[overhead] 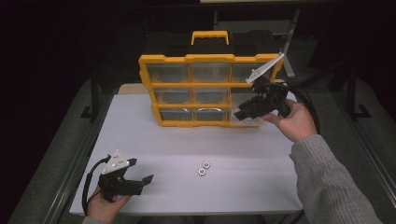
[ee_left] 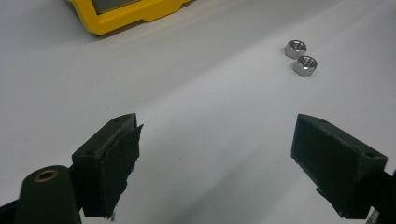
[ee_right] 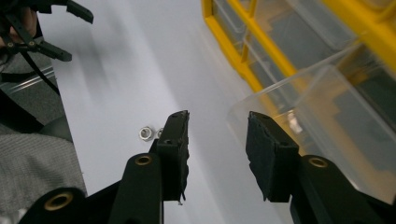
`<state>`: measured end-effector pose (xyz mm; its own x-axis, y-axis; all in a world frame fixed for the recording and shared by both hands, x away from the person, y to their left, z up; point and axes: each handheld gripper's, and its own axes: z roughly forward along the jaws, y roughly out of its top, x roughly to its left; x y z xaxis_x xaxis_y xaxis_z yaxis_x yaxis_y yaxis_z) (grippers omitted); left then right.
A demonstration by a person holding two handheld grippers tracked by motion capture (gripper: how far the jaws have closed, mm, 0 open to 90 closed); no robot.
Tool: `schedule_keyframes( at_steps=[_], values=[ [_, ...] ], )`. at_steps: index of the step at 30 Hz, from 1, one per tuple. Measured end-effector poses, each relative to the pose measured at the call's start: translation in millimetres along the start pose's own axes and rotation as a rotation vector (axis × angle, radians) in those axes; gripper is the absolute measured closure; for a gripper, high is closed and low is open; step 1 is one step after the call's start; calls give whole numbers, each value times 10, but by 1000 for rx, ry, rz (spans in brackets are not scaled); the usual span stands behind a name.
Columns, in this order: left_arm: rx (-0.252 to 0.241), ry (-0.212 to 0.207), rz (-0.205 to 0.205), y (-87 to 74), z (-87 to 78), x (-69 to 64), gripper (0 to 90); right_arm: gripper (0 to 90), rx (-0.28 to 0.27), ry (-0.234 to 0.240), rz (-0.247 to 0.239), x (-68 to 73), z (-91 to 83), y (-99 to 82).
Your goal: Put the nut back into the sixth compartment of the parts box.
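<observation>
Two black claws work over a white counter (overhead: 187, 149). At the left, near the front edge, the left claw (overhead: 139, 177) rests low in a hand, its jaws spread wide with nothing between them; in the left gripper view the bare counter shows between the two pads. To its right, near the middle of the counter, two small silver hexagonal metal nuts (overhead: 203, 168) lie touching each other, well apart from both claws; the left gripper view shows them ahead and to the right of the jaws (ee_left: 301, 57), and the right gripper view shows them beyond its left jaw (ee_right: 146, 133). Behind them a yellow plastic organiser case with clear drawers and a black back (overhead: 187, 58) stands upright. At its lower right corner a clear plastic drawer (ee_right: 322, 126) sticks out of the frame. The right claw (overhead: 243, 113) hovers just beside that drawer's front, jaws partly apart and gripping nothing, the drawer's wall just beyond the right pad.
</observation>
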<state>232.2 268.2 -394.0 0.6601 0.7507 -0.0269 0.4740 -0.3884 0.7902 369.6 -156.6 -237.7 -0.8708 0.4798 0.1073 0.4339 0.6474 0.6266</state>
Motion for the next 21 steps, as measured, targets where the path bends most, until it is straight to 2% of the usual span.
schedule_keyframes(
  at_steps=[7, 10, 12, 15, 21],
  values=[
    [9, 3, 18, 2, -8, 8, 147, 569, 0, 27, -18, 131, 152, -92],
    [1, 3, 5, 2, -4, 1, 147, 562, 4, 33, -26, 170, 218, -130],
    [7, 4, 17, 2, -9, 8, 147, 557, 7, 40, -30, 200, 265, -155],
    [5, 2, 7, 2, -3, 3, 147, 557, 10, 41, -38, 255, 340, -197],
    [6, 7, 12, 1, -4, 8, 147, 548, 16, 66, -58, 314, 548, -293]
  ],
)
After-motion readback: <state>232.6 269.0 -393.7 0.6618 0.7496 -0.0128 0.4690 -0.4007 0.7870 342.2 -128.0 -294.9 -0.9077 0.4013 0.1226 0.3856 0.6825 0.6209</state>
